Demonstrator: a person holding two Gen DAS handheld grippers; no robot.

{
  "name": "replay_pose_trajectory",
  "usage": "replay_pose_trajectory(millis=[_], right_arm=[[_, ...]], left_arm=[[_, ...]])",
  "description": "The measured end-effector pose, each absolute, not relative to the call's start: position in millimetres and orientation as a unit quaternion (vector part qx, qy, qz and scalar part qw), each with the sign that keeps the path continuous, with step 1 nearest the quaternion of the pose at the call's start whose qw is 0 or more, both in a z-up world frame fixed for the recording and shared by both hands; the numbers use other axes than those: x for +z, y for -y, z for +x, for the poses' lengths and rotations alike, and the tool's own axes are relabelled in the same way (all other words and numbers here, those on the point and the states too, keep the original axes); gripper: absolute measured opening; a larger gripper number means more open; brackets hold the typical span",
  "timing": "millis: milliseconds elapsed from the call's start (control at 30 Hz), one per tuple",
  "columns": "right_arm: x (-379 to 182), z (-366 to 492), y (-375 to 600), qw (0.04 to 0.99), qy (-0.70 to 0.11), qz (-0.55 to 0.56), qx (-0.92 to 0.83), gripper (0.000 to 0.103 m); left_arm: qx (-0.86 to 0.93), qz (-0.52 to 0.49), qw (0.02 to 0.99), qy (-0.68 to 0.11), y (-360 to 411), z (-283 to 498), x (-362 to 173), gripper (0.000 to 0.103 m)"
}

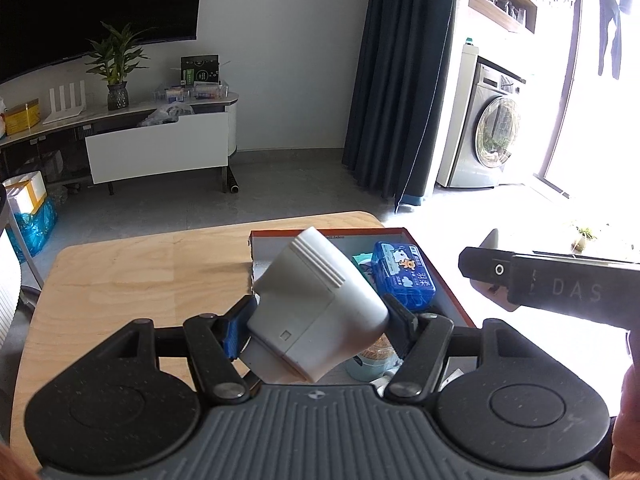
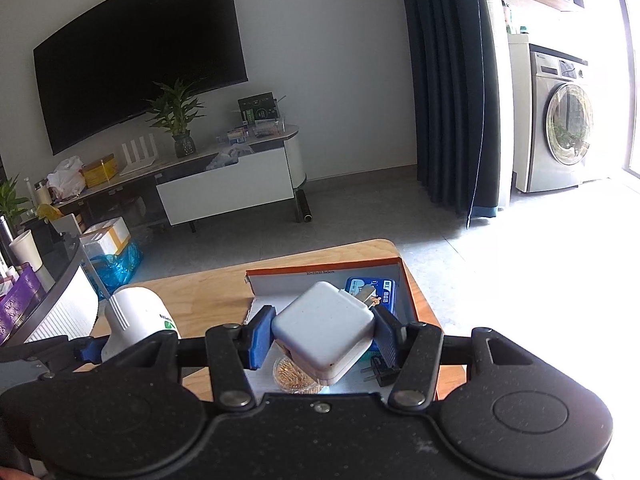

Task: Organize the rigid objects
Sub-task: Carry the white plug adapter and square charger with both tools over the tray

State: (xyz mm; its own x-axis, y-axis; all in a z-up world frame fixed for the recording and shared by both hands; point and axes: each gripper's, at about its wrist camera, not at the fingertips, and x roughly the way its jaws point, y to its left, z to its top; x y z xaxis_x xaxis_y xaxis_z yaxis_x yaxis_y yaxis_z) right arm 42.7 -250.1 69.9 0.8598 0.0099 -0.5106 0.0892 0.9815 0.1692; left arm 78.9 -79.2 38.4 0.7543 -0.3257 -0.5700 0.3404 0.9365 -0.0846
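A wooden table (image 2: 208, 300) carries an orange-rimmed cardboard box (image 2: 408, 284) at its far right corner. The left gripper (image 1: 320, 320) is clamped on a white rounded plastic device (image 1: 316, 304), held above the box's near left edge. The right gripper (image 2: 320, 340) grips a white square charger (image 2: 324, 328) over the box interior, above a blue packet (image 2: 384, 292) inside the box.

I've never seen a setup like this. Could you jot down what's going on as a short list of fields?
Left hand-held gripper: clamped on a white plastic gadget
Right hand-held gripper: clamped on a white charger
Below: orange-edged box on a wooden table
In the box: blue packet, round container, small black plug
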Motion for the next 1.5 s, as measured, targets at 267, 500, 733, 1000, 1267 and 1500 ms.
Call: replay_pose_trajectory(millis=[267, 500, 733, 1000, 1267, 1500], right_arm=[[69.6, 44.1, 255.5, 0.959, -0.264, 0.098, -0.026, 0.064], [70.0, 45.1, 256.1, 0.959, -0.265, 0.098, -0.029, 0.064], [67.7, 49.3, 258.7, 0.958, -0.269, 0.100, -0.030, 0.064], [65.9, 53.1, 260.4, 0.956, -0.274, 0.101, -0.031, 0.064], [59.4, 58.3, 262.3, 0.954, -0.280, 0.102, -0.033, 0.064], [54.3, 64.7, 259.8, 0.952, -0.288, 0.103, -0.032, 0.064]], left_arm=[[-0.195, 0.017, 0.932, -0.305, 87.1, 83.2, 37.0, 0.067], [-0.206, 0.020, 0.929, -0.307, 92.8, 85.4, 34.8, 0.067], [-0.212, 0.025, 0.926, -0.311, 97.2, 87.8, 30.6, 0.068], [-0.213, 0.025, 0.924, -0.317, 97.2, 94.8, 27.6, 0.068], [-0.201, 0.020, 0.924, -0.324, 93.0, 106.5, 24.7, 0.067], [-0.193, 0.015, 0.923, -0.331, 91.4, 115.8, 21.6, 0.067]])
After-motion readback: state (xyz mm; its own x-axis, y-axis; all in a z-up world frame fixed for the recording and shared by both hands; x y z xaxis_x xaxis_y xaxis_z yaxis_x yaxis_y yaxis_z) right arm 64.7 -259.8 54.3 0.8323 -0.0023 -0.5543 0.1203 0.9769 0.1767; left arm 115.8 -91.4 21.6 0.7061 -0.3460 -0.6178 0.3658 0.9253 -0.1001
